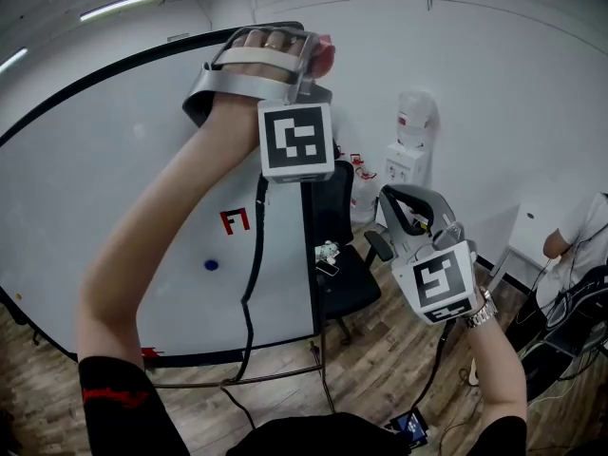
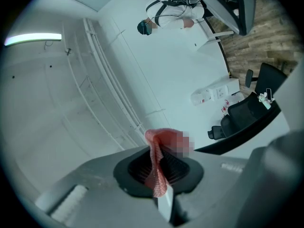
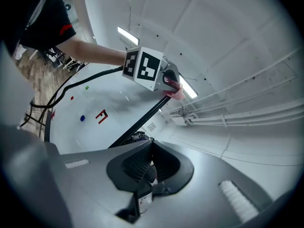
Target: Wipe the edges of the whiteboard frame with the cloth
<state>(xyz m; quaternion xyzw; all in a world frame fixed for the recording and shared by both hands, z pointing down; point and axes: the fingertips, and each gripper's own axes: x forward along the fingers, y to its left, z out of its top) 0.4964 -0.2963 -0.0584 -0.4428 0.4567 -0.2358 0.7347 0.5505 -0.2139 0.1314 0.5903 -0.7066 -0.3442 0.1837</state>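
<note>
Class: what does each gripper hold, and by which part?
The left gripper pinches the cloth by a bunched fold, its end sticking out beyond the jaws. The right gripper is shut on nothing.
</note>
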